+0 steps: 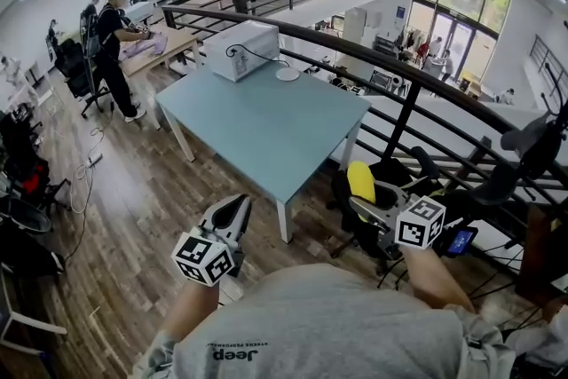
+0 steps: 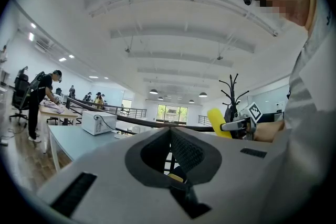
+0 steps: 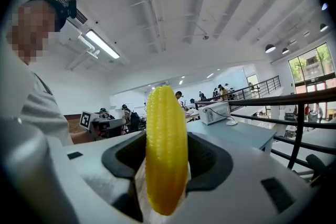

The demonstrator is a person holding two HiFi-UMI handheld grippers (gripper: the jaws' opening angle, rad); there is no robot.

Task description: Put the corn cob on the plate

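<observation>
cob (image 3: pixel 166 149): one, yellow, standing upright between my right jaws, up in the air in front of my chest and short of the table.
right gripper (image 1: pixel 362 204): fingers pinching the cob across its width, low on its length, so most of it sticks up above the pads. The gripper sits about level, which is why the cob stands up instead of pointing ahead.
why that grip: my guess is that squeezing the sides stops a round thing rolling out, and the free top end makes it easier to lay down.
left gripper (image 2: pixel 170 136): fingers pressed together, nothing in them. It's held low on my left, I reckon because this is a one-hand carry.
plate (image 1: pixel 287 74): one, I think. It's the small white round thing at the far end of the table, just beside the box. Too small to be sure.
table (image 1: pixel 266 129): one, pale blue, near corner toward me. The plate is well apart from the cob.
box (image 1: pixel 241 49): one, white, with a cable running off toward the plate.
railing (image 1: pixel 355 35): one dark rail curving behind the table.
people: one person (image 1: pixel 114 31) at a desk on the left and a bunch more at the back, too small to count.
progress: cob's in hand, not on the plate yet.
</observation>
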